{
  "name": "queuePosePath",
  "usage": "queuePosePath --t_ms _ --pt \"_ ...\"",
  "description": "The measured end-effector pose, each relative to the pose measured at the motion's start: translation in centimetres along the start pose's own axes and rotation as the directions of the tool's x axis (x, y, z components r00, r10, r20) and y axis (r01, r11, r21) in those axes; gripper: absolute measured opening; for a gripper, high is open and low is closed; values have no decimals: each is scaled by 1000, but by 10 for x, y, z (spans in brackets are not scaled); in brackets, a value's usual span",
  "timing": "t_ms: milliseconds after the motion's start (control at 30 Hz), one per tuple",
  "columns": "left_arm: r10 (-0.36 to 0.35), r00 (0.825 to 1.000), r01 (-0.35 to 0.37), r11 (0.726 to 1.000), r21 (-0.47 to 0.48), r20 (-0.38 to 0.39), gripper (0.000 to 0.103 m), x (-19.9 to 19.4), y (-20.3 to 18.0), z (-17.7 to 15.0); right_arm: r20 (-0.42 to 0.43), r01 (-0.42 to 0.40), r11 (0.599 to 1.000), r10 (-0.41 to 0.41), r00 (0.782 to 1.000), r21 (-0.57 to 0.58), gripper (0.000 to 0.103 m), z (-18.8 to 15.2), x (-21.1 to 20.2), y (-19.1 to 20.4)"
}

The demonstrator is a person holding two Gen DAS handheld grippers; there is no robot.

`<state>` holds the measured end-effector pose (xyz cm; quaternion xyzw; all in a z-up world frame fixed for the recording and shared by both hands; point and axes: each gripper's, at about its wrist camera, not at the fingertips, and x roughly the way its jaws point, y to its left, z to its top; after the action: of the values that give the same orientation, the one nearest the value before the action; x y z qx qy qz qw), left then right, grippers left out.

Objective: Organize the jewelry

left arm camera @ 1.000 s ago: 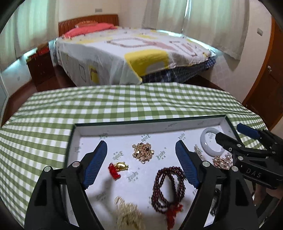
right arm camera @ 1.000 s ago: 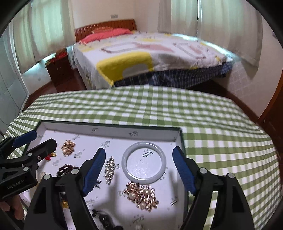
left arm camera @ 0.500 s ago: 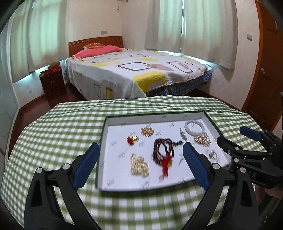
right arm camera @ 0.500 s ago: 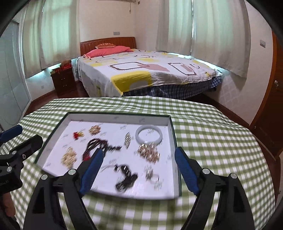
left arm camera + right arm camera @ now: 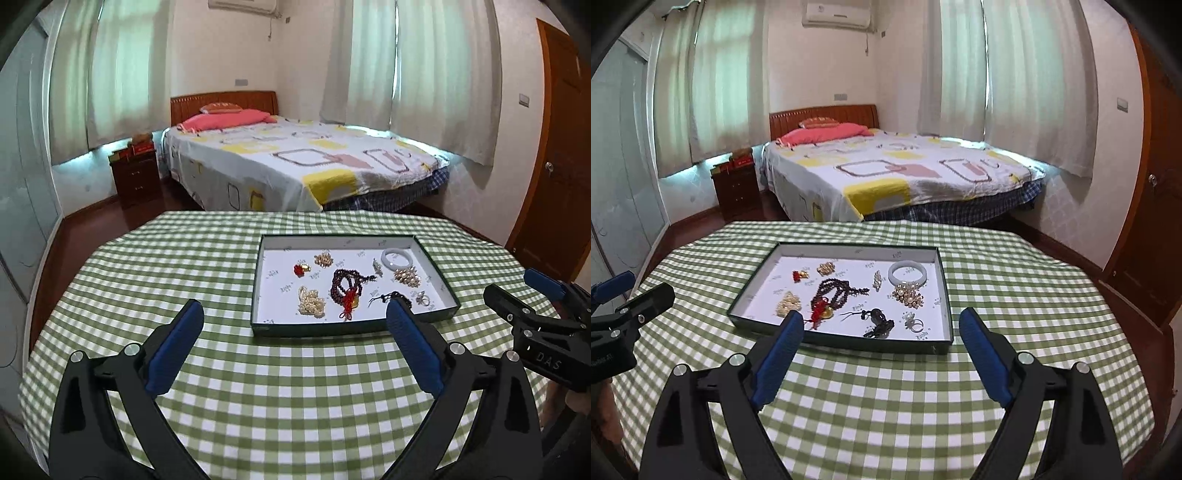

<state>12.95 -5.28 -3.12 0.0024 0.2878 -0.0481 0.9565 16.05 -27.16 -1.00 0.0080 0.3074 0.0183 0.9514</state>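
Note:
A shallow dark-rimmed tray [image 5: 258,280] [image 5: 943,295] with a white floor lies on the green checked table. In it lie a pale jade bangle [image 5: 397,258] [image 5: 908,274], a dark red bead string with a red tassel [image 5: 345,284] [image 5: 831,291], a pearl bunch [image 5: 311,301] [image 5: 789,303], gold clusters [image 5: 406,277] [image 5: 908,295], a red-and-gold charm [image 5: 301,268], a black cord piece [image 5: 879,325] and rings [image 5: 914,323]. My left gripper [image 5: 295,332] and my right gripper [image 5: 881,334] are both open and empty, held back above the table short of the tray's near edge.
The round table's green checked cloth [image 5: 258,387] [image 5: 886,398] spreads between grippers and tray. A bed [image 5: 295,162], a wooden nightstand [image 5: 135,177] and a brown door [image 5: 554,147] stand beyond. The right gripper shows at the left view's right edge [image 5: 535,325].
Both grippers have pulled back and up from over the tray. The whole tray and the room now show. The jewelry has not moved.

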Motion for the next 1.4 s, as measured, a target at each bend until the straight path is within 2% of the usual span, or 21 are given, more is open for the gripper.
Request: queuePosePath --t_ms 333,633,1400 --pt "20 996 -19 1000 -6 82 98 -68 1 2 90 9 1000 -6 996 -24 84 1 -61 9" --pt "13 994 -8 999 -40 108 98 -100 5 3 139 8 999 -4 990 -33 84 1 -91 10" --pt "29 992 -22 998 -57 122 98 -111 15 -1 153 8 999 -3 988 -34 84 -2 -100 13"
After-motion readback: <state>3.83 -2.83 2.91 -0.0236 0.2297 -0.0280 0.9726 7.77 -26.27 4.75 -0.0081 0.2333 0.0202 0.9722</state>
